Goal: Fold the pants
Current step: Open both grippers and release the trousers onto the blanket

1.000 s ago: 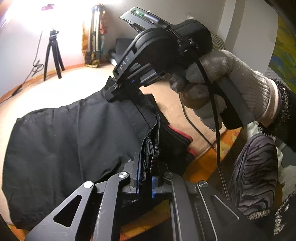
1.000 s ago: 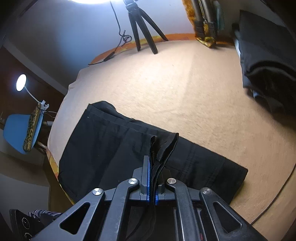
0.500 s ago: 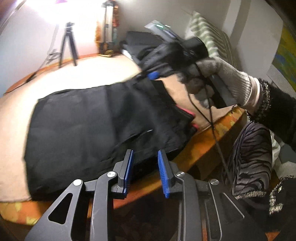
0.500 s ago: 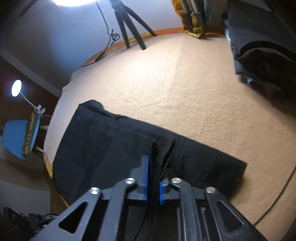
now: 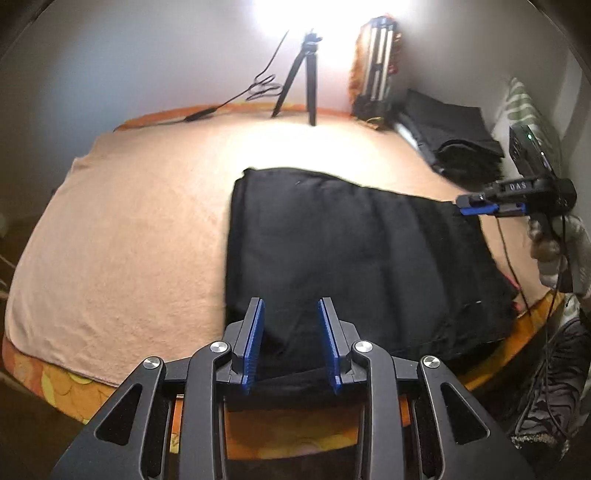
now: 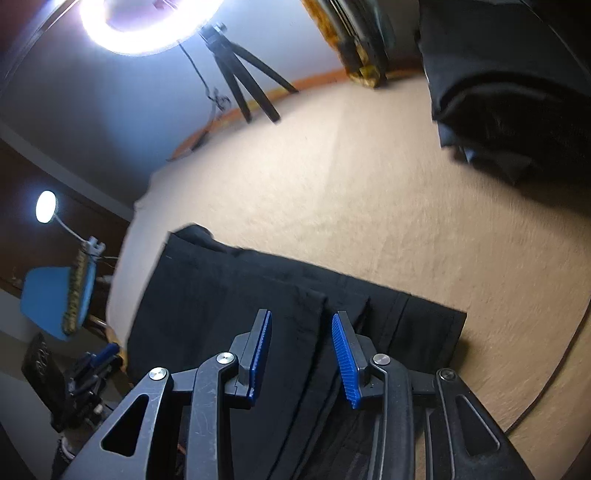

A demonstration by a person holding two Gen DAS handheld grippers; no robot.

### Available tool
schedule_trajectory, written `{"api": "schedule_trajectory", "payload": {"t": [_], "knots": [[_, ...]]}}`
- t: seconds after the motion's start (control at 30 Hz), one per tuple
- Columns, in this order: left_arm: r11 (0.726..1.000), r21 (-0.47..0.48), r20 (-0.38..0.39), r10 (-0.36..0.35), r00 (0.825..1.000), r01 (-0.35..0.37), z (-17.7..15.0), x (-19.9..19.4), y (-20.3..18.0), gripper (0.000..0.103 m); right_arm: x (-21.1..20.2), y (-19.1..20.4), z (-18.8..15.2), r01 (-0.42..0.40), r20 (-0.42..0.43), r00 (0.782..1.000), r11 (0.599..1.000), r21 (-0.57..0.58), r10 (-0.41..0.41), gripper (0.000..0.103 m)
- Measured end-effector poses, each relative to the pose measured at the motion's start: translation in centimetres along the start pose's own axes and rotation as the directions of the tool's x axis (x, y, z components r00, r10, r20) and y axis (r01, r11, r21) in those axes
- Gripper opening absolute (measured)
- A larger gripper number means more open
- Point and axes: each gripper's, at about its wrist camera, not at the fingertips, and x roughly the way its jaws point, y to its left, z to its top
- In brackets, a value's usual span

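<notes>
The black pants (image 5: 354,258) lie folded flat on the tan bed cover (image 5: 140,221), near the bed's front edge. My left gripper (image 5: 291,310) is open and empty, just above the pants' near edge. My right gripper (image 6: 301,321) is open, with a raised fold of the pants (image 6: 317,350) lying loose between its blue pads. In the left wrist view the right gripper (image 5: 476,205) hovers at the pants' far right corner, held by a gloved hand (image 5: 554,247).
A pile of dark folded clothes (image 5: 454,140) sits at the back right of the bed. A tripod (image 5: 303,77) and a ring light (image 6: 147,22) stand at the back. A blue chair (image 6: 55,299) is off the left side. A cable (image 6: 554,373) trails on the cover.
Both grippers have opened and let go of the pants, which now lie flat. The left gripper has drawn back toward the bed's front edge.
</notes>
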Motion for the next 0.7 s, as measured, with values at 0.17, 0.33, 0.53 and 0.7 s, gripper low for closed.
{"api": "schedule_trajectory", "payload": {"t": [0.17, 0.33, 0.53, 0.7], "knots": [[0.995, -0.096, 0.001, 0.0, 1.0, 0.0, 0.3, 0.2, 2.6, 0.028, 1.5, -0.7, -0.3, -0.007, -0.033, 0.999, 1.0, 0.029, 0.008, 0.037], [0.978, -0.209, 0.05, 0.026, 0.998, -0.015, 0.9, -1.1, 5.9, 0.028, 1.9, 0.6, -0.5, 0.028, -0.031, 0.999, 0.999, -0.021, -0.029, 0.026], [0.98, -0.197, 0.053, 0.034, 0.998, -0.023, 0.8, -1.2, 6.0, 0.028, 2.5, 1.6, -0.9, 0.092, -0.017, 0.996, 0.994, -0.064, -0.093, 0.003], [0.987, -0.158, 0.038, 0.027, 0.999, -0.021, 0.5, -0.9, 5.2, 0.028, 0.1, 1.6, -0.4, 0.166, 0.062, 0.985, 0.983, -0.078, -0.161, 0.0]]}}
